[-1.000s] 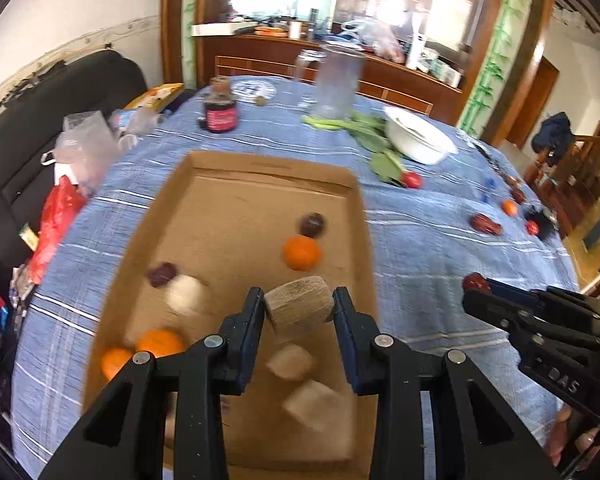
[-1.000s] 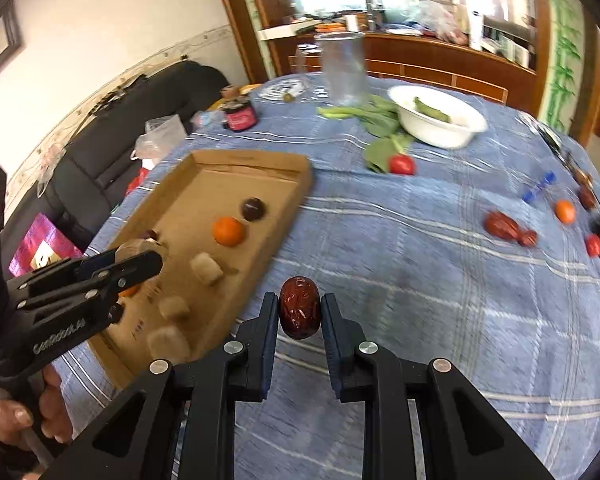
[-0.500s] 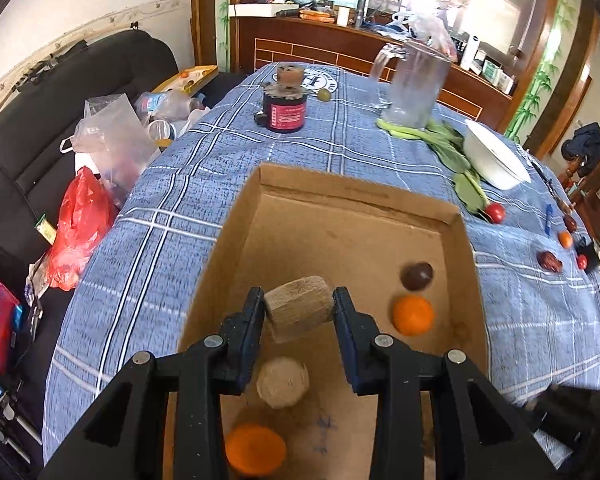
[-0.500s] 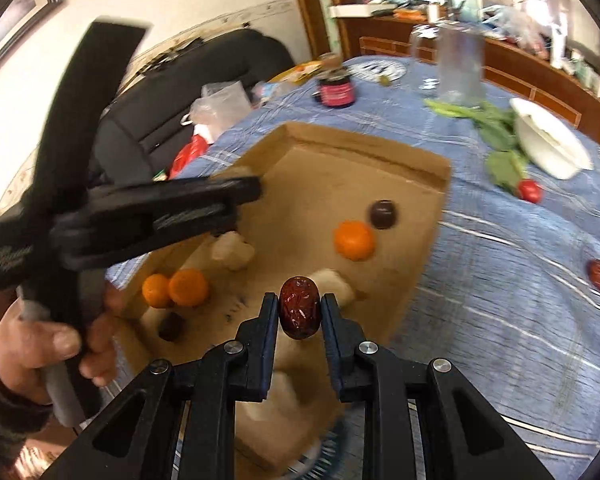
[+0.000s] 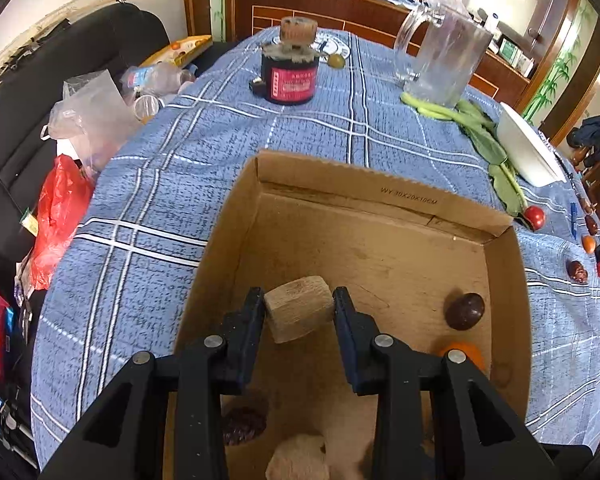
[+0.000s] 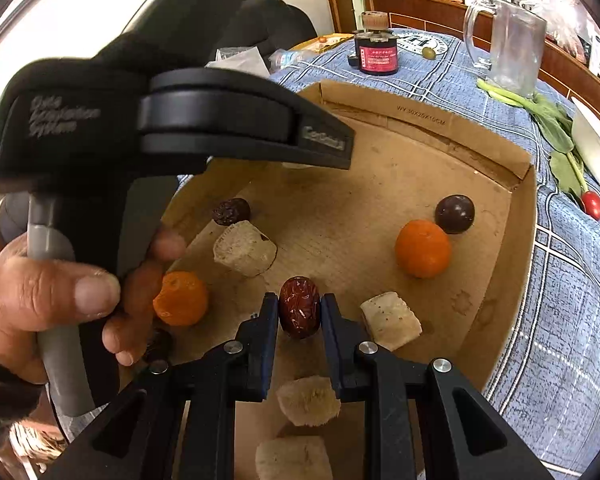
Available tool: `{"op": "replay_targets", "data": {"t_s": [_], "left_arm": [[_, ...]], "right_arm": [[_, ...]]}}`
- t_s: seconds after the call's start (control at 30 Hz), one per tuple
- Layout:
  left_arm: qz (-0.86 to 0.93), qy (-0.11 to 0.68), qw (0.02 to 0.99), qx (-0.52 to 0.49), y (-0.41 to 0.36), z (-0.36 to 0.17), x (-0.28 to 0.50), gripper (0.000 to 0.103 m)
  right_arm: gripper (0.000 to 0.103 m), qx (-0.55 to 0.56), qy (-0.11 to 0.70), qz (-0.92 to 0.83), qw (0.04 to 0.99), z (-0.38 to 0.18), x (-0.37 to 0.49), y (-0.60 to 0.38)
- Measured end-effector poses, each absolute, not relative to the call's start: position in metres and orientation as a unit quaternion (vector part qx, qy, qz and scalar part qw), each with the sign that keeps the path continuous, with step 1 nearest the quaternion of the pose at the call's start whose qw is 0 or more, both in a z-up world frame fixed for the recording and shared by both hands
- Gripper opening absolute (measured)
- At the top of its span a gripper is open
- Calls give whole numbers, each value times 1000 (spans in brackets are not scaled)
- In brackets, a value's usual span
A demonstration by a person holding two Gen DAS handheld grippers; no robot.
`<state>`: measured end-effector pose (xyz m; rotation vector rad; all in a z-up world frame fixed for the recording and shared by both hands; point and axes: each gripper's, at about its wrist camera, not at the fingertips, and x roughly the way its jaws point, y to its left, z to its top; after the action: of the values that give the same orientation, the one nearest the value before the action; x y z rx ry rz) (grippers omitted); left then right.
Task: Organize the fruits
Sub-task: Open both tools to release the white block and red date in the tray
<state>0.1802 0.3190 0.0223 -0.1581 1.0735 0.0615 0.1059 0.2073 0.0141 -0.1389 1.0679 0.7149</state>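
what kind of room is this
Most likely a home dining or living room: a table under a blue checked tablecloth, a black sofa beside it, and a wooden sideboard cluttered with household items.

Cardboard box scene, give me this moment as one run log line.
left gripper: shut on pale cut chunk | right gripper: shut on wrinkled red date | both over brown cardboard box | release: not yet
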Motion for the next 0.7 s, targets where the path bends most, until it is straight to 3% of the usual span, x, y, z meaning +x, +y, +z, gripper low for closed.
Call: {"op": "replay_targets", "data": {"t_s": [0.27,0.4,0.5,0.7], "left_arm": [[35,510,857,-64,317,19,185,34],[34,511,857,-61,315,20,182,34],[38,508,859,-55,314,23,177,35],[63,492,867,-47,317,36,162,50]], "right_arm": [[26,-78,496,335,797,13,107,209],[45,-80,494,329,800,15,106,207],[48,-73,491,326,804,20,105,203],[48,-60,489,320,809,31,96,190]]}}
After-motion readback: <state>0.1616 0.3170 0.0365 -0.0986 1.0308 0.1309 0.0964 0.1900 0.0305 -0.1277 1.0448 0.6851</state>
